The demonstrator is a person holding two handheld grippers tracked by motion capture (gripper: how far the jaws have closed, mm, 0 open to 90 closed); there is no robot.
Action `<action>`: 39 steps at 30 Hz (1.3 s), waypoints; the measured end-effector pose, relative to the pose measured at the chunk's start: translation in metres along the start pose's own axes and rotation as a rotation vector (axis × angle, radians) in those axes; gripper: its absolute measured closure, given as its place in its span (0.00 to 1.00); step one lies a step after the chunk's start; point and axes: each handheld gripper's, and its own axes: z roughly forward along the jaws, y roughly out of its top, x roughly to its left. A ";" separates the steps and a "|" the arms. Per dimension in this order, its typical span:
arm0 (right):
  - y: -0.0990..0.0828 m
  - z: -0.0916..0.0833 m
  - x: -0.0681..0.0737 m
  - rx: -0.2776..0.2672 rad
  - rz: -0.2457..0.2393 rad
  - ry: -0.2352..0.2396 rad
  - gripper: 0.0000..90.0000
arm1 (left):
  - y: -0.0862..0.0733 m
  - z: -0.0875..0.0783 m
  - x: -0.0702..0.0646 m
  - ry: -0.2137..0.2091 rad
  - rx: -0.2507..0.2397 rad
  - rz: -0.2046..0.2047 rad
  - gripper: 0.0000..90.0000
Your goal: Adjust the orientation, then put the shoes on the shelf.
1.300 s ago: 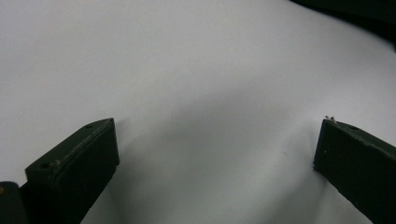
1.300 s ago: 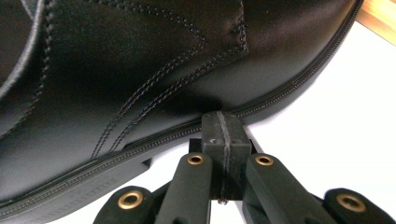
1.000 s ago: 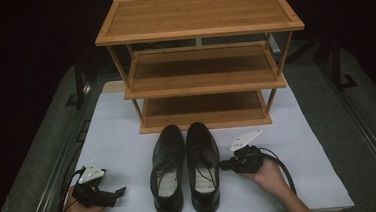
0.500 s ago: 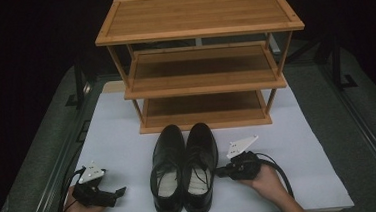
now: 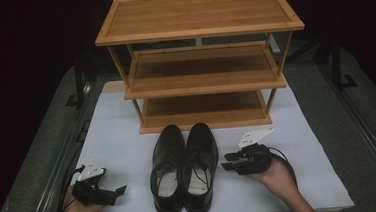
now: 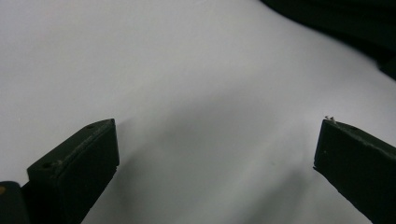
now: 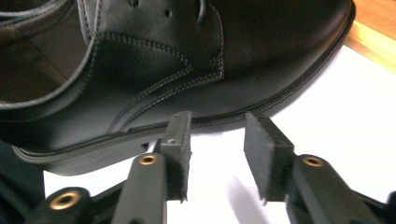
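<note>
Two black leather lace-up shoes stand side by side mid-table, toes toward the rack: the left shoe [image 5: 168, 170] and the right shoe [image 5: 200, 165]. My right gripper [image 5: 227, 162] lies level just right of the right shoe, pointing at its side. In the right gripper view the right gripper [image 7: 217, 123] has just been opening; its jaws stand apart with nothing between them, a short way from the sole edge of the right shoe [image 7: 187, 56]. My left gripper [image 5: 119, 191] rests at the front left, well clear of the shoes. The left gripper [image 6: 217, 128] is open wide over the bare mat.
A three-shelf wooden rack [image 5: 200, 60] stands behind the shoes, its lowest shelf just past their toes; a corner of the rack [image 7: 373, 32] shows in the right gripper view. A white mat [image 5: 118, 136] covers the table, with dark metal rails along both sides.
The right shoe has closed up against the left shoe. My right gripper has drawn back a little to the right and its jaws have parted. The left gripper has stayed put.
</note>
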 end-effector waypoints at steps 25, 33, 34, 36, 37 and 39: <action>0.033 -0.017 0.020 -0.076 -0.009 -0.029 0.50 | 0.080 -0.026 -0.032 -0.167 -0.176 0.050 0.27; 0.048 -0.012 0.028 -0.081 -0.016 -0.010 0.49 | 0.108 -0.015 -0.052 -0.227 -0.180 0.115 0.36; 0.050 -0.012 0.028 -0.083 -0.017 -0.006 0.49 | 0.111 -0.014 -0.054 -0.230 -0.176 0.123 0.36; 0.055 -0.010 0.031 -0.082 -0.019 -0.002 0.49 | 0.116 -0.011 -0.059 -0.233 -0.171 0.142 0.37; 0.057 -0.009 0.032 -0.082 -0.020 0.001 0.49 | 0.119 -0.009 -0.061 -0.237 -0.172 0.149 0.37; 0.062 -0.006 0.034 -0.084 -0.028 0.005 0.49 | 0.122 -0.006 -0.064 -0.242 -0.173 0.158 0.37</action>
